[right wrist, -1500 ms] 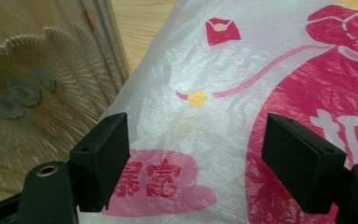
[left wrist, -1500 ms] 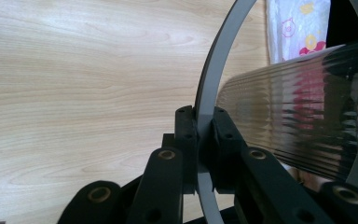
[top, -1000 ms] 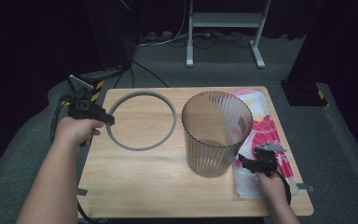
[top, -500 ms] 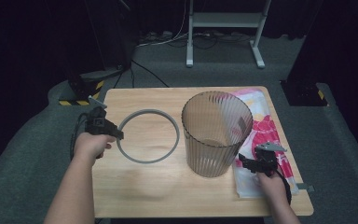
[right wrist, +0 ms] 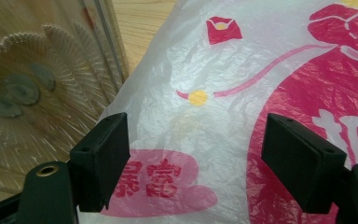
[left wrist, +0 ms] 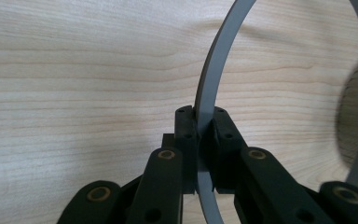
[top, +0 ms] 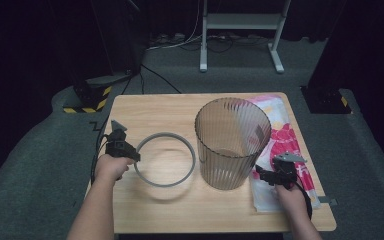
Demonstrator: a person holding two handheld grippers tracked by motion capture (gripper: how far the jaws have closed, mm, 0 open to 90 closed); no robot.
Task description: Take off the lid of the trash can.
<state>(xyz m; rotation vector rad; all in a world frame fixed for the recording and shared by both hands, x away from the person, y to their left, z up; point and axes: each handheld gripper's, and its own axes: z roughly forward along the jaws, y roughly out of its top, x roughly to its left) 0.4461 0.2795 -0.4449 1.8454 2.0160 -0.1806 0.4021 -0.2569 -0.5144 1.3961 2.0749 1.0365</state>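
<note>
Pinching the grey ring [left wrist: 214, 93] at its near-left rim, the left gripper [top: 122, 150] has its jaws clamped tight on the thin band, holding it just over the table [top: 150, 110] left of the bin [top: 232, 145]. It looks light, stiff and smooth, so an edge grip suits it. The right gripper [top: 275, 175] hovers wide open, empty, over the soft, crinkly bag [right wrist: 261, 70].

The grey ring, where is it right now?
In the high view the grey ring sits on the left half of the wooden table, just left of the ribbed bin; the left gripper is clamped on its left edge.
</note>
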